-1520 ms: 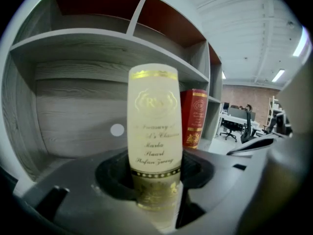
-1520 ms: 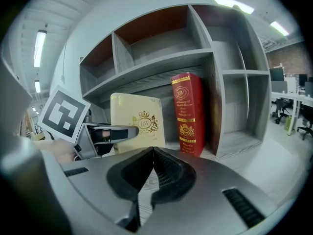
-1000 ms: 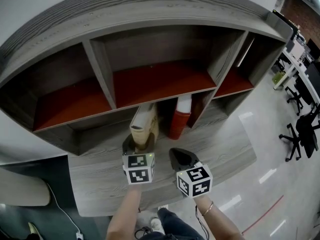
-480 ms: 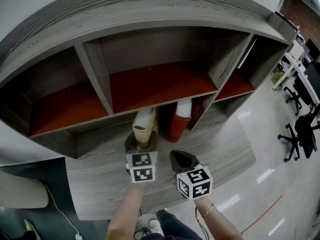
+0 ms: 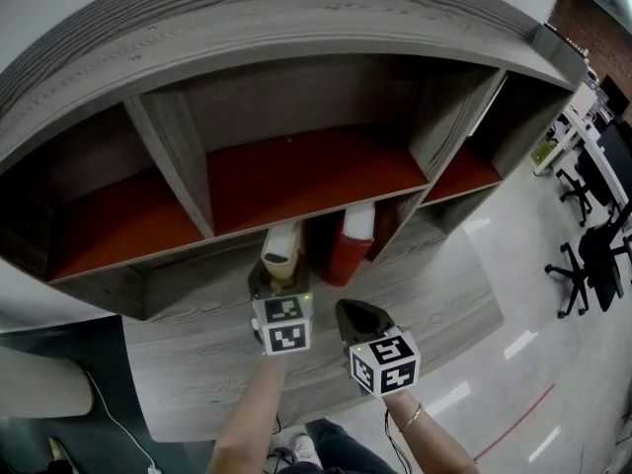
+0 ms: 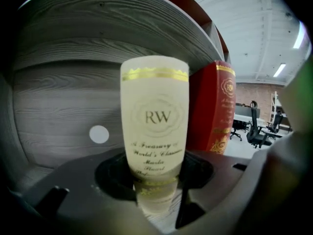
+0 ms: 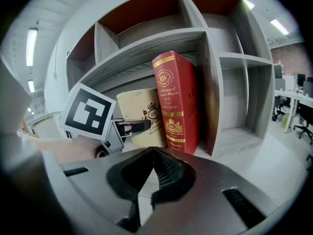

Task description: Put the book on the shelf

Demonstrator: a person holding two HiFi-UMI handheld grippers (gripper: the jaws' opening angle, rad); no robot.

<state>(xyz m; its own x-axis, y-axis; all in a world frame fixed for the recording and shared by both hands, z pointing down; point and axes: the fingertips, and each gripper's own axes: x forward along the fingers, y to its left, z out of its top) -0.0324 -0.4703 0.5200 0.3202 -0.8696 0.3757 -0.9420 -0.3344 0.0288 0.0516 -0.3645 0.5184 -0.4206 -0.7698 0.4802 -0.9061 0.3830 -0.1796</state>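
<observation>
- Your left gripper point(image 6: 155, 182) has its fingers point(image 6: 80, 177) clamped on the cream book point(image 6: 155, 126). There is one pad on each cover, low down by the foot of the spine that faces you.
- Your right gripper point(image 7: 151, 173) hangs just beside it with its fingers pressed together and nothing between them.
- The cream book looks like a hardback with stiff boards, so I'd expect it to keep its shape under the pads. I'd judge it to have some weight.
- The pale cover with its gilt band looks glossy, so it may be slick.
- Your hold sits low and most of the book stands above the pads, so it could pivot. A grip across the covers nearer the middle of the spine would be steadier.
- The book stands upright in the mouth of the lower bay of the shelf point(image 5: 296, 28), spine outward.
- It is just left of the red book point(image 7: 176, 102). I can't tell whether the two covers touch, or whether the cream book's foot is down on the board.
- That lower bay holds the red book, upright and close against the divider point(image 7: 211, 97) on its right, with the cream book next to it.
- In the head view the upper bays point(image 5: 306, 171) with their red floors show nothing in them.
</observation>
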